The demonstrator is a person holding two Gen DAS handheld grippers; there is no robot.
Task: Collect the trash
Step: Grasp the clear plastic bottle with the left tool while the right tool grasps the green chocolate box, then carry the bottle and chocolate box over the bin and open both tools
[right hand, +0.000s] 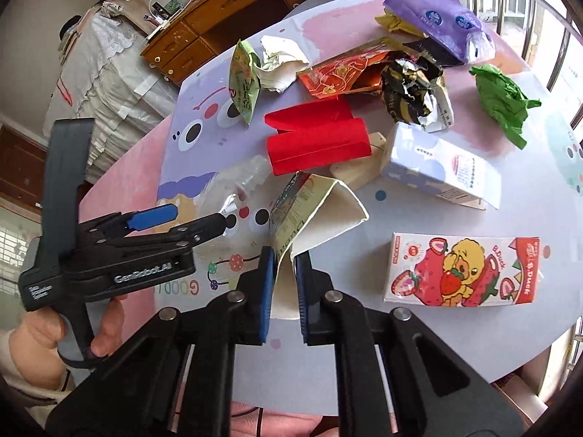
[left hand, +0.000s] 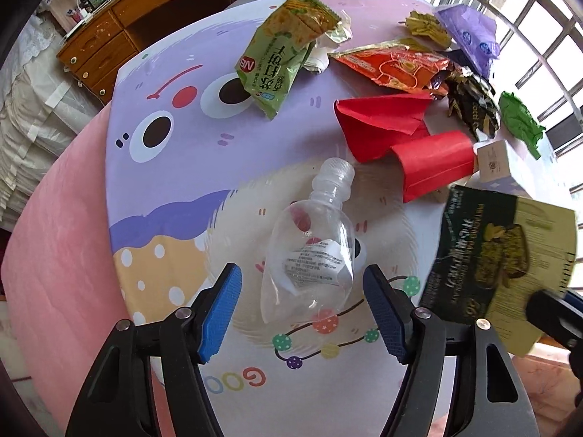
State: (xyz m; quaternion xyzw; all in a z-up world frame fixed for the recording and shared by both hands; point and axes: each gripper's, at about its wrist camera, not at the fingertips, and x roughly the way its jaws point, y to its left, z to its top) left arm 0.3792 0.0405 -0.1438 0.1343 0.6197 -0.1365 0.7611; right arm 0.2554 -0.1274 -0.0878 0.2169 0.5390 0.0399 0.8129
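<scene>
Left gripper (left hand: 302, 313) over a clear plastic bottle (left hand: 309, 244), jaws apart on either side of the bottle's lower half, pads not pressing on it. Bottle lying on its side on the counter (left hand: 182, 116), cap away from the gripper, white label facing up. Counter covered with a cartoon-printed mat in purple, pink and white.

Right gripper (right hand: 282, 287) with jaws together, clamped on a flattened green and cream carton (right hand: 309, 215), held by its lower edge and lifted, opened side upward. Same carton seen blurred at the right edge of the left wrist view.

More trash spread further back on the counter: folded red paper (right hand: 313, 142), green snack bag (left hand: 280, 54), orange foil wrapper (left hand: 393, 65), crumpled black and gold wrapper (right hand: 411, 87), crumpled green paper (right hand: 503, 98), purple tissue pack (right hand: 433, 18), pale purple box (right hand: 437, 167). Strawberry duck carton (right hand: 462, 269) lying flat near the right gripper, apart from it.

Person's hand (right hand: 105, 324) around the handle of the left gripper at the left of the right wrist view.
</scene>
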